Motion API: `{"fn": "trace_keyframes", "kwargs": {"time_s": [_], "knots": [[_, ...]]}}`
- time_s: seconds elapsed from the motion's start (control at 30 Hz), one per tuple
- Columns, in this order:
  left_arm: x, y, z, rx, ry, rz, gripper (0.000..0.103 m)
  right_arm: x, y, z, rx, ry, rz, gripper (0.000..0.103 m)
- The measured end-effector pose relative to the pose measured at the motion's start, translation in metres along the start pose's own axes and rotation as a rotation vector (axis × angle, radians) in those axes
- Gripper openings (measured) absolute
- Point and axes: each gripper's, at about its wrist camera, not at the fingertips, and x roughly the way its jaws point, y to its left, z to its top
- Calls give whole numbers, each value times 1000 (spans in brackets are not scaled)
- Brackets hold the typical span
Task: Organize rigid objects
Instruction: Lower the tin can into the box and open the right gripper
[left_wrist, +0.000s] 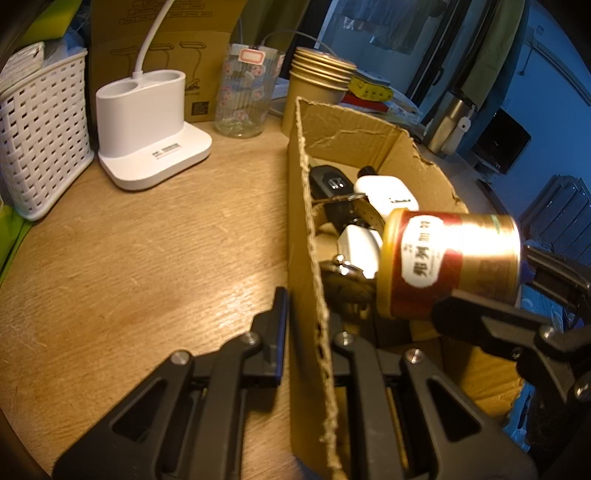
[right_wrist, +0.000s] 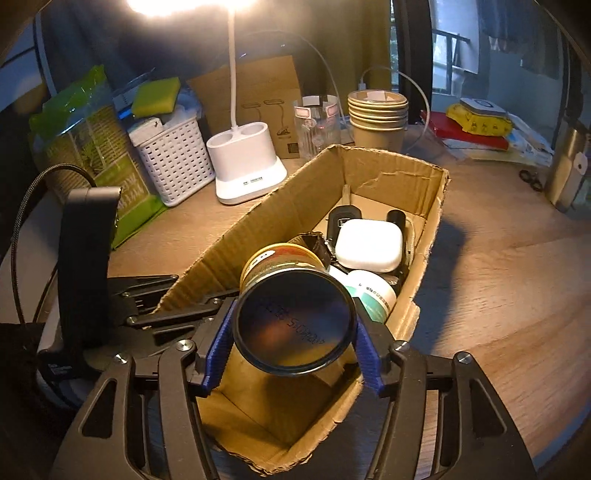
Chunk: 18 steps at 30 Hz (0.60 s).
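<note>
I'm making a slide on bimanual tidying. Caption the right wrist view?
Right gripper holds a gold can over a cardboard box of small items.

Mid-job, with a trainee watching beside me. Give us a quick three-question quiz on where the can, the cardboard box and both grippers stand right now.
1. True or false: the can lies on the table outside the cardboard box.
2. The left gripper is clamped on: A the box's wall, B the white basket, C the lamp base.
3. Fill in: the can sits between the fingers of the ___ gripper.
Key: 1 false; 2 A; 3 right gripper.
</note>
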Motion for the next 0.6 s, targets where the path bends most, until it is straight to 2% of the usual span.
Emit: {"fn": "trace_keyframes", "kwargs": {"time_s": [0.4, 0.6], "knots": [[-5, -3, -1, 13, -20, 12, 11, -17, 12, -14, -37, -23, -55, 64], [-12, -7, -3, 36, -54, 28, 11, -29, 14, -21, -32, -43, -79, 64]]}}
